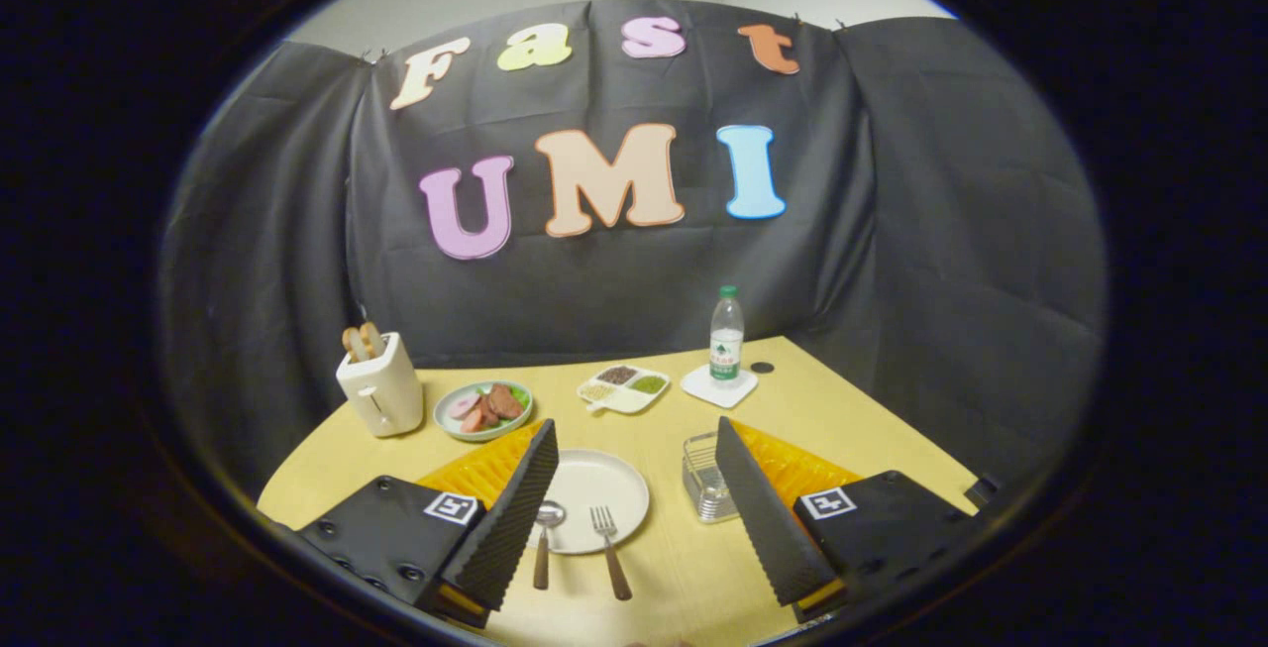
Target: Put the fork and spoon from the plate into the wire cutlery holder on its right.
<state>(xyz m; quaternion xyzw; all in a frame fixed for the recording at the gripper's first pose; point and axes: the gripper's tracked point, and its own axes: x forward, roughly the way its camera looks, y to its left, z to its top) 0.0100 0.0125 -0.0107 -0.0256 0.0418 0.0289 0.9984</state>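
While tool gapes, round plate, wire holder

1. The gripper hangs above the counter, raised clear of it and tilted to look down and forward.
2. Its two fingers stand wide apart, with open space between them and nothing pressed by either.
3. Both fingers slant inward toward their tips, the ridged inner faces turned to each other.
4. Neither fingertip seems to touch any surface, though the steep angle makes that hard to judge.
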